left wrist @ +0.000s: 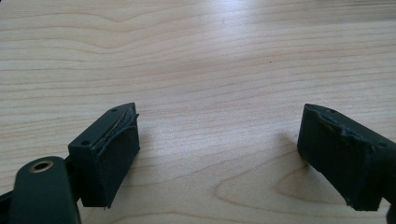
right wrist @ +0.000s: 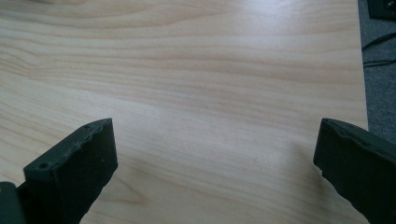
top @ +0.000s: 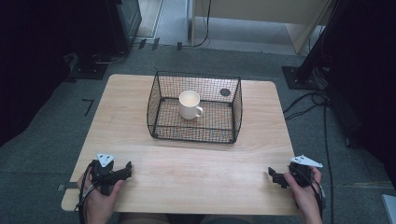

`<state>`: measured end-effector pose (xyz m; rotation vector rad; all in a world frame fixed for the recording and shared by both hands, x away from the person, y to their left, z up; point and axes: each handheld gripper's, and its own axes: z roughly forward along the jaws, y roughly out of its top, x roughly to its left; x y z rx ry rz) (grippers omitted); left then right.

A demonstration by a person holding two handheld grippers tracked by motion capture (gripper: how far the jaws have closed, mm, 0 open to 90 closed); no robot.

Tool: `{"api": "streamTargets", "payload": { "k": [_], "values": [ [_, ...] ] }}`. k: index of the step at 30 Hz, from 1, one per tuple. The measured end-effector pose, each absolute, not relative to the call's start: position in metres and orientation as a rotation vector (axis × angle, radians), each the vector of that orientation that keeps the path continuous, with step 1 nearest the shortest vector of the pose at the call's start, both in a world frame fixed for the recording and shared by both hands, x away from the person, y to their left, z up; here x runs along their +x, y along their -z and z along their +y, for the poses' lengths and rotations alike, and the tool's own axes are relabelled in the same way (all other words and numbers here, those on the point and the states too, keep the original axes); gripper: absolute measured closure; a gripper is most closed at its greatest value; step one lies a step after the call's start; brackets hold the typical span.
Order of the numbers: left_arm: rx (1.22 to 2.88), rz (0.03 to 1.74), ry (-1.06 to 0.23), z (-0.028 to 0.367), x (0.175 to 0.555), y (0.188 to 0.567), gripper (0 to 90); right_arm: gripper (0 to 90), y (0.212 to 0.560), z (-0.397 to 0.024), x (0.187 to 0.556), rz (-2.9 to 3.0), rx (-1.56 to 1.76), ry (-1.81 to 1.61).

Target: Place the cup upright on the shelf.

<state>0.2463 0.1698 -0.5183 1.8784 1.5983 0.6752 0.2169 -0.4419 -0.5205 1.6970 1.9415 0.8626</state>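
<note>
A white mug (top: 190, 104) stands upright inside a black wire basket (top: 159, 93) at the back middle of the wooden table (top: 187, 172). My left gripper (top: 127, 169) rests near the table's front left corner, held by a hand; its jaws stand wide apart over bare wood (left wrist: 219, 135) with nothing between them. At the front right edge my right gripper (top: 273, 175) sits in the other hand, open too, with only wood grain between its jaws (right wrist: 215, 154). Both grippers are well short of the basket.
A small dark round hole (top: 225, 92) shows in the tabletop behind the basket's right side. Grey carpet surrounds the table, with cables (top: 308, 100) and dark stands (top: 299, 77) to the right and dark equipment (top: 123, 21) at the back left.
</note>
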Motion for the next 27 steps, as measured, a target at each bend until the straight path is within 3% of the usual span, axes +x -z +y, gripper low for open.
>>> {"api": "streamTargets", "payload": {
  "k": [27],
  "values": [
    [1.877,1.598,-0.676,0.170,0.246,0.518,13.2,0.0,0.527,-0.447,0.202,1.853,1.700,-0.798]
  ]
}}
